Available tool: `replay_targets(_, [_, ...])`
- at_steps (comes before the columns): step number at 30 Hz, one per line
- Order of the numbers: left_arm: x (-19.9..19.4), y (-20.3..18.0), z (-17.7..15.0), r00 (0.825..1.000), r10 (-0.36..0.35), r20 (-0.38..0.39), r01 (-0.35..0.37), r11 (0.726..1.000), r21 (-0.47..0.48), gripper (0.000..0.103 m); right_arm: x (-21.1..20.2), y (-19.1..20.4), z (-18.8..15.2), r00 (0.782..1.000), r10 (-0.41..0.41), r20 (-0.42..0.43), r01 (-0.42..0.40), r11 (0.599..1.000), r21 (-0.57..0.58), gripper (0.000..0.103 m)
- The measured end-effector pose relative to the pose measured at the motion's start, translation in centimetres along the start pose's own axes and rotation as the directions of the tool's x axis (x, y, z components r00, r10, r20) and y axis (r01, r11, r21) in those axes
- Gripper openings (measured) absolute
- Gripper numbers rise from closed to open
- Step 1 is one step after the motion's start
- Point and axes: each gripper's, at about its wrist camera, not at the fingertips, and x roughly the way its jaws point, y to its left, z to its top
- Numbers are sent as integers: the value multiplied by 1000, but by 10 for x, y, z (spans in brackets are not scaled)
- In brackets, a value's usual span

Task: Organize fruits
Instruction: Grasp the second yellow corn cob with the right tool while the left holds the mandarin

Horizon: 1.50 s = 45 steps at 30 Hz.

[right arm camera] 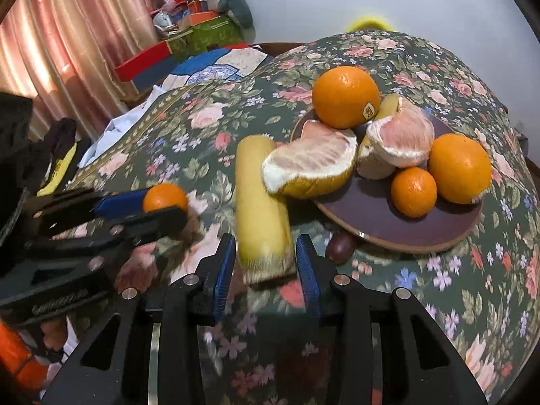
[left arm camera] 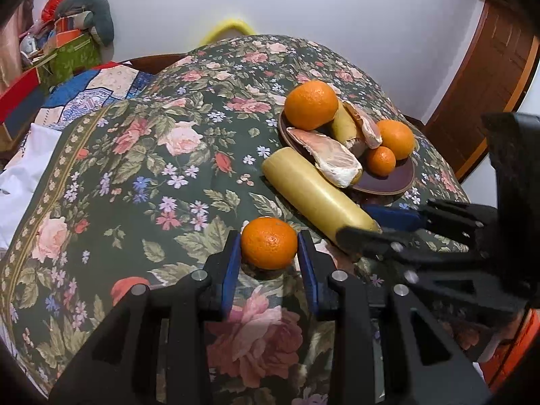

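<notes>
A small mandarin (left arm camera: 269, 247) rests on the floral cloth between the blue pads of my left gripper (left arm camera: 269, 253), which is shut on it; it also shows in the right wrist view (right arm camera: 164, 197). A long yellow fruit piece (right arm camera: 261, 202) lies beside the plate. My right gripper (right arm camera: 265, 260) straddles its near end, jaws apart with small gaps on both sides. The dark plate (right arm camera: 398, 226) holds two oranges (right arm camera: 346, 96) (right arm camera: 459, 168), a small mandarin (right arm camera: 413, 192) and pomelo segments (right arm camera: 310, 165). The plate (left arm camera: 388, 185) also shows in the left wrist view.
A floral cloth (left arm camera: 135, 168) covers the table. A small dark fruit (right arm camera: 341, 247) lies under the plate's near rim. Boxes and clutter (right arm camera: 199, 30) stand at the back left, beside a pink curtain (right arm camera: 67, 50). A wooden door frame (left arm camera: 489, 84) is on the right.
</notes>
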Motion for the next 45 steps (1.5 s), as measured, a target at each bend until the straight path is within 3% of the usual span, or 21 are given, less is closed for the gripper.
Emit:
replay_targets(6, [0, 8, 2, 1000, 11, -1, -11, 1000, -21, 33, 16, 9, 12, 999, -32, -20, 32, 999, -33, 34])
replay_targets(9, [-5, 8, 1, 1000, 10, 5, -10, 1000, -19, 33, 8, 8, 3, 1000, -5, -26, 4, 1000, -29, 33])
replay_targets(17, [-19, 3, 0, 1000, -5, 30, 6, 1000, -21, 33, -14, 14, -18, 998, -26, -56, 24, 999, -46, 33])
replay_targets(21, [-19, 3, 0, 999, -3, 33, 4, 1000, -18, 33, -6, 19, -11, 997, -50, -51, 46, 996, -79, 33])
replay_targets(33, [-6, 14, 1, 1000, 19, 9, -19, 999, -36, 33, 21, 14, 15, 999, -16, -48, 13, 998, -63, 35])
replay_targets(39, [-9, 15, 3, 1000, 23, 17, -22, 999, -37, 33, 5, 21, 6, 1000, -18, -1, 18, 996, -89, 34])
replay_targets(45, [-22, 7, 6, 999, 20, 42, -18, 999, -28, 33, -27, 10, -6, 998, -12, 67, 12, 1000, -3, 34])
